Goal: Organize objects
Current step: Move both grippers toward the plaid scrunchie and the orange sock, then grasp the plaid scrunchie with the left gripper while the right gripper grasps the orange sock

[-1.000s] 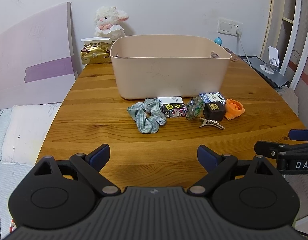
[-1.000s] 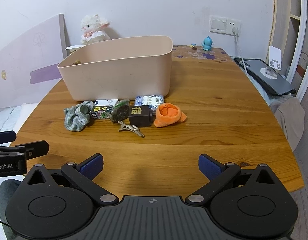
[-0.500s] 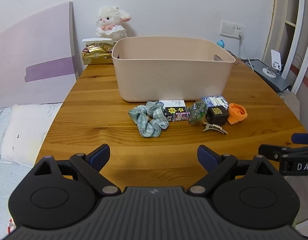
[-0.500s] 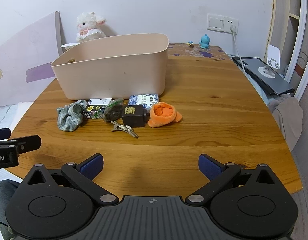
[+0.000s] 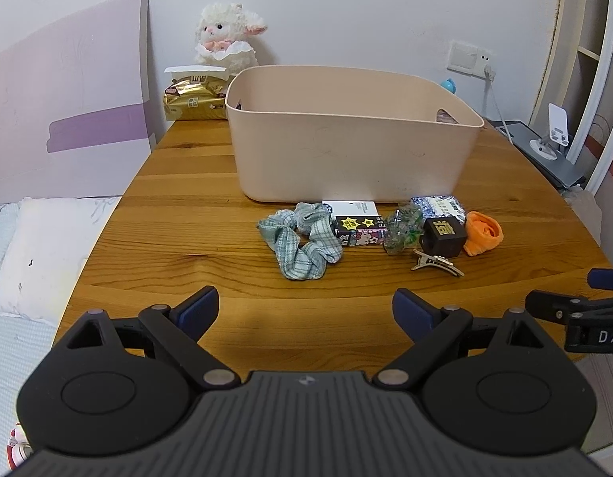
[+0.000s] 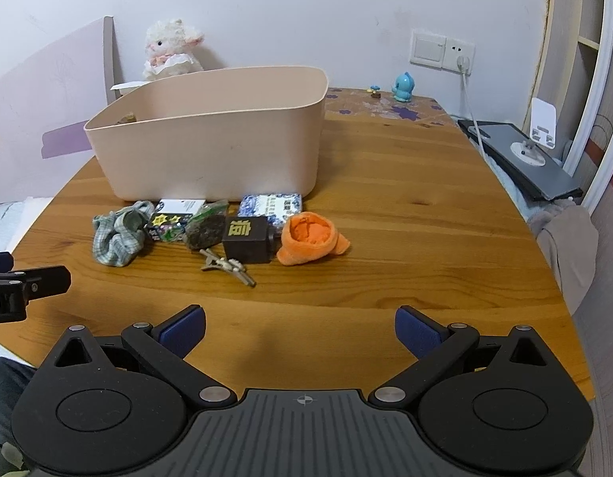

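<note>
A beige bin (image 5: 354, 159) (image 6: 211, 147) stands on the wooden table (image 5: 187, 214). In front of it lies a row of small items: a plaid scrunchie (image 5: 302, 242) (image 6: 117, 234), a small cartoon box (image 5: 360, 232), a green packet (image 5: 403, 228), a dark cube (image 5: 443, 238) (image 6: 246, 240), a metal hair clip (image 5: 437, 264) (image 6: 227, 266), a blue-white packet (image 6: 272, 206) and an orange sock (image 5: 483, 232) (image 6: 310, 238). My left gripper (image 5: 306, 310) and right gripper (image 6: 300, 332) are both open and empty, over the near table edge, apart from the items.
A plush lamb (image 5: 227, 35), a gold tissue pack (image 5: 195, 97) and a small blue figure (image 6: 403, 87) stand at the back. A bed with a pillow (image 5: 32, 250) is left of the table. A grey device and cable (image 6: 521, 163) lie at the right.
Both grippers have drawn back and shifted slightly, so the items look a little farther away. Nothing on the table has moved.
</note>
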{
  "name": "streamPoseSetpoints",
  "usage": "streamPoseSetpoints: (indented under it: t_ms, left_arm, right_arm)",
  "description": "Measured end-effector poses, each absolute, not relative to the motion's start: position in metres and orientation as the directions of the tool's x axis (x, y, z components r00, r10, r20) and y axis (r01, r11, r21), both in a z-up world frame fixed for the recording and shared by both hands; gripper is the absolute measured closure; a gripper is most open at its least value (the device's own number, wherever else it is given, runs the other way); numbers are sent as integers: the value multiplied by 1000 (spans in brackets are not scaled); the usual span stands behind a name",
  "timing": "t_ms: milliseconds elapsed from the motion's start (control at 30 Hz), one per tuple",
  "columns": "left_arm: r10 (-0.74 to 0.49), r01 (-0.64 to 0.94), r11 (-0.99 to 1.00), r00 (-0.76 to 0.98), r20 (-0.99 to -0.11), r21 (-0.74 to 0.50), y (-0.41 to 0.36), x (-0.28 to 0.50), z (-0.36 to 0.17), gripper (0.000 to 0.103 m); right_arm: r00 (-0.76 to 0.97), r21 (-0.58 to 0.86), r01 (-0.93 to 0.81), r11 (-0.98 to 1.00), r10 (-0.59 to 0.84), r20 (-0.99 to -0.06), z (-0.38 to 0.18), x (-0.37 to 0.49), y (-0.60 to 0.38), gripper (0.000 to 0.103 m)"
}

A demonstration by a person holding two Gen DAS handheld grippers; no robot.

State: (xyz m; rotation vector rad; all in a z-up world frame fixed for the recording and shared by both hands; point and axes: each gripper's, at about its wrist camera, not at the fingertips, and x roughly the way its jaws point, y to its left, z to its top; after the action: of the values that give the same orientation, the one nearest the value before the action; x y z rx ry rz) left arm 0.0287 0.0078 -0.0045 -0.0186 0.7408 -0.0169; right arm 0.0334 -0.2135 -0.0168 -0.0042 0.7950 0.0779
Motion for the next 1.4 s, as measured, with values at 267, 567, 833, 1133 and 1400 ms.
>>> streamPoseSetpoints:
  t_ms: [267, 567, 833, 1133, 1400]
  left_arm:
    - [-26, 12, 1000, 727, -686, -26, 11, 48, -14, 8]
    - [-32, 23, 999, 721, -692, -22, 16, 77, -26, 9]
    - [-11, 26, 1000, 698, -716, 10, 18, 107, -43, 9]
    - [-9, 31, 999, 669, -743, 16, 19, 139, -63, 10]
    - [-57, 90, 996, 663, -747, 4, 13, 150, -72, 31]
  right_arm:
    - [698, 29, -35, 999, 45, -714, -24, 54, -221, 0]
    - [684, 1, -40, 999, 29, -729, -40, 87, -222, 0]
    - [674, -58, -72, 996, 6, -739, -55, 120, -222, 0]
    - [630, -51, -116, 992, 34, -776, -77, 150, -226, 10]
    - [637, -12, -185, 983, 110, -763, -79, 154, -216, 60]
